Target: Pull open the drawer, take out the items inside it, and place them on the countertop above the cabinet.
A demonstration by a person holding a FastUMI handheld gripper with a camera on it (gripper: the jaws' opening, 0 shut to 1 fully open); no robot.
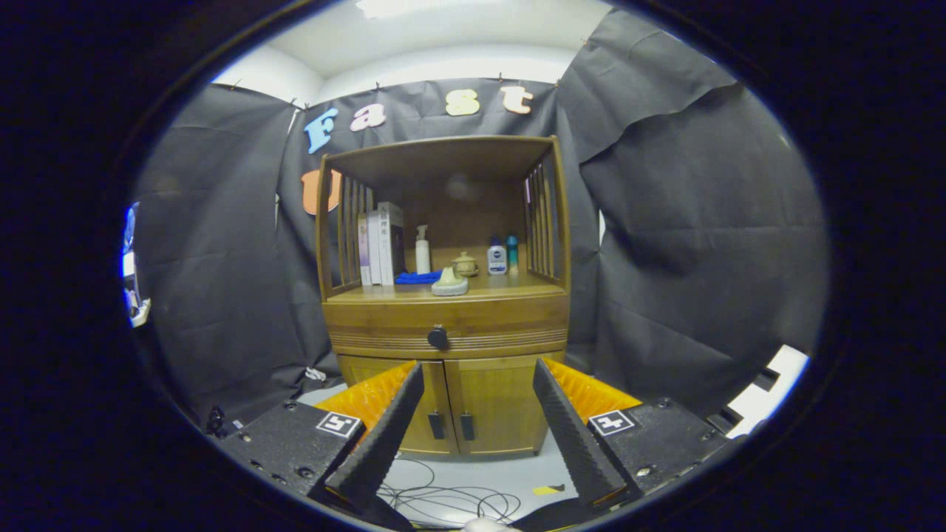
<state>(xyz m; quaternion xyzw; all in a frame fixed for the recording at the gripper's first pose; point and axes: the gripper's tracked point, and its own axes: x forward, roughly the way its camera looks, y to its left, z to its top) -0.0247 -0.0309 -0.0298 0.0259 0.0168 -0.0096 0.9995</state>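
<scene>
Gripper view: drawer (pixel 446 326) beyond spread hand-held gripper (pixel 477 373).

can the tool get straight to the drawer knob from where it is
Probably yes. The tool is open and holds nothing, and the dark drawer knob lies beyond the fingers, slightly above their gap, on the closed drawer. Nothing stands between them, though it must first move closer.

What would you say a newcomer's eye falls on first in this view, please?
Most likely the wooden cabinet standing against the black cloth wall, straight beyond the open gripper, whose two fingers frame its lower doors. Its drawer is shut, with a dark round knob at the middle. On the countertop above it stand books, a white pump bottle, a blue cloth and a few small containers.
</scene>
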